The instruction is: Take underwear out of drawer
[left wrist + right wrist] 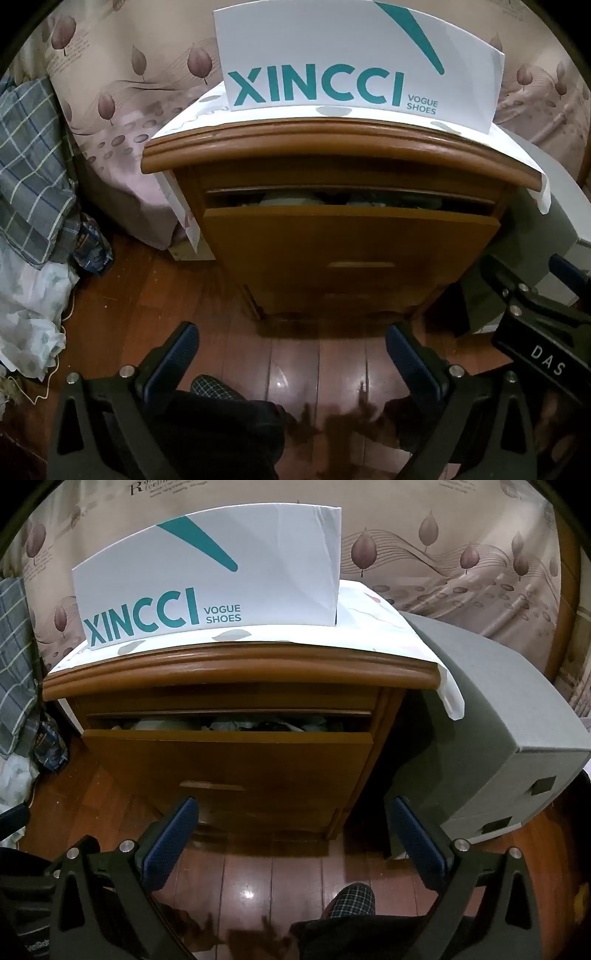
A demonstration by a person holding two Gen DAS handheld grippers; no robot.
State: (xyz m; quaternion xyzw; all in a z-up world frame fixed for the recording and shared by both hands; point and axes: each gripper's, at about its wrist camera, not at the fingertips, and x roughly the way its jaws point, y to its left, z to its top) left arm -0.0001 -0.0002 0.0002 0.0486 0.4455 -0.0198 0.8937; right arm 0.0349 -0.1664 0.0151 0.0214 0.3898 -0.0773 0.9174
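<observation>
Both tongs, left gripper (pixel 291 354) and right gripper (pixel 293 829), gape empty at six o'clock below the drawer (pixel 229 760), ajar, underwear (pixel 236 724) still inside.

Brown wooden drawer (pixel 351 236), white box (pixel 354 59) lettered teal, leaf-patterned pinkish bedding (pixel 122 92), perhaps faded.

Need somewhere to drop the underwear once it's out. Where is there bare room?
Bare cloth on the nightstand, right of the shoe box. Bare floor before the nightstand. The drawer gap is narrow and stuffed with clothes.
</observation>
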